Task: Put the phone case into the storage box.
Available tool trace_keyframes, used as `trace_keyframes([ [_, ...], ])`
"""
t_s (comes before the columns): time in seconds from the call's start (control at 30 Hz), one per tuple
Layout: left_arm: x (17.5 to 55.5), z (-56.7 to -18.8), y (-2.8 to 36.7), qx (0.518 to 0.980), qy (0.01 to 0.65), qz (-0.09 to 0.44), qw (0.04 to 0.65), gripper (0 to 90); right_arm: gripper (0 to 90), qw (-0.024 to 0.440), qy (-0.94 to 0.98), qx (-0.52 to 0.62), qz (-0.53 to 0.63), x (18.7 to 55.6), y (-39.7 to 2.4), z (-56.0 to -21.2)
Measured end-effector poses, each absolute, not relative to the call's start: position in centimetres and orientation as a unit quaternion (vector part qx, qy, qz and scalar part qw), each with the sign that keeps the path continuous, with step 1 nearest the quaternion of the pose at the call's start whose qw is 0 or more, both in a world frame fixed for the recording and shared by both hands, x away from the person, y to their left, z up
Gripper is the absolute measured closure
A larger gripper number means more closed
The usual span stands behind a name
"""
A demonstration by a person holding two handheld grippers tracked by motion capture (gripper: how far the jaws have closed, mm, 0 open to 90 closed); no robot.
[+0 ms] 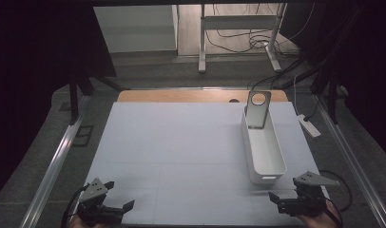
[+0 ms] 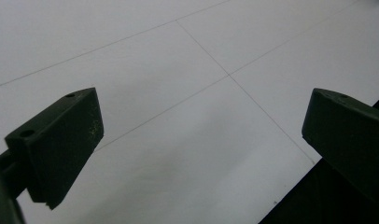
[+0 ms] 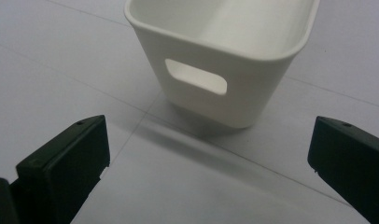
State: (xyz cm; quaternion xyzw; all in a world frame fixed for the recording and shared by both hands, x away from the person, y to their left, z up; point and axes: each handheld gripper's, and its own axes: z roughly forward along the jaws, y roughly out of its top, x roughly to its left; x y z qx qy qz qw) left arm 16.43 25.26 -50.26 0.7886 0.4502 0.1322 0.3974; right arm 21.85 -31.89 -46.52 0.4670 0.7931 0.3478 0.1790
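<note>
— Right tool (image 1: 285,194) sits at the tabletop's (image 1: 181,142) near right corner, jaws spread wide, nothing between them.
— And the white bin (image 1: 263,147)?
— Just beyond it, along the right edge (a grey holder (image 1: 256,110) stands in its far end).
— Left tool (image 1: 119,195)?
— Near left corner, also spread, empty.

A long, narrow white plastic bin (image 1: 263,147) sits upright on the right side of the table, running front to back, with a slot handle in its near end. A flat grey plate with a round hole (image 1: 256,110) leans inside the far end.
</note>
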Motion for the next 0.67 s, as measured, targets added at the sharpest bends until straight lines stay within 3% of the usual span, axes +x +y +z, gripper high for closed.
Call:
trace_keyframes([
  [0.67,16.47,-50.25,25.17,0.790,0.450,0.133,0.396,0.0,0.0,0.170,0.805,0.471,0.319,22.06,-31.78,-47.20],
])
